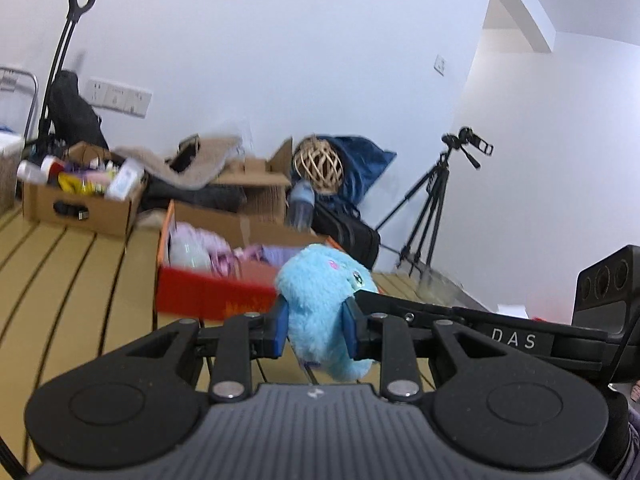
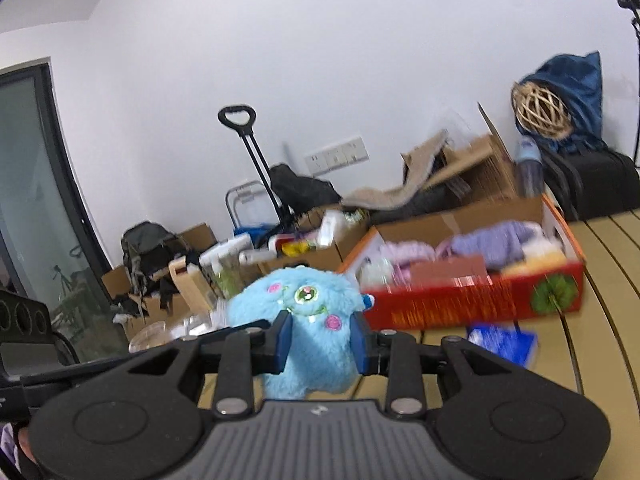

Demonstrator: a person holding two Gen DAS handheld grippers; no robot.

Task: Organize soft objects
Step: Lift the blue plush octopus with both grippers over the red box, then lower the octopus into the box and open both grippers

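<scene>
A fluffy light-blue plush monster (image 1: 320, 280) (image 2: 296, 300) is held in the air above the slatted wooden table (image 1: 80, 264), gripped from both sides at once. My left gripper (image 1: 316, 316) is shut on its body, blue pads sunk into the fur. My right gripper (image 2: 322, 336) is likewise shut on it, with the toy's face turned toward that camera. The right gripper's fingers reach in from the right of the left wrist view. Just beyond stands a red cardboard box (image 1: 208, 292) (image 2: 460, 304) holding pink and purple soft things (image 2: 496, 240).
Open cardboard boxes (image 1: 76, 204) of bottles and clutter line the wall behind. A wicker ball (image 1: 318, 164) rests on blue cloth above a black case. A tripod (image 1: 432, 196) stands at the right. A blue book (image 2: 502, 344) lies before the red box.
</scene>
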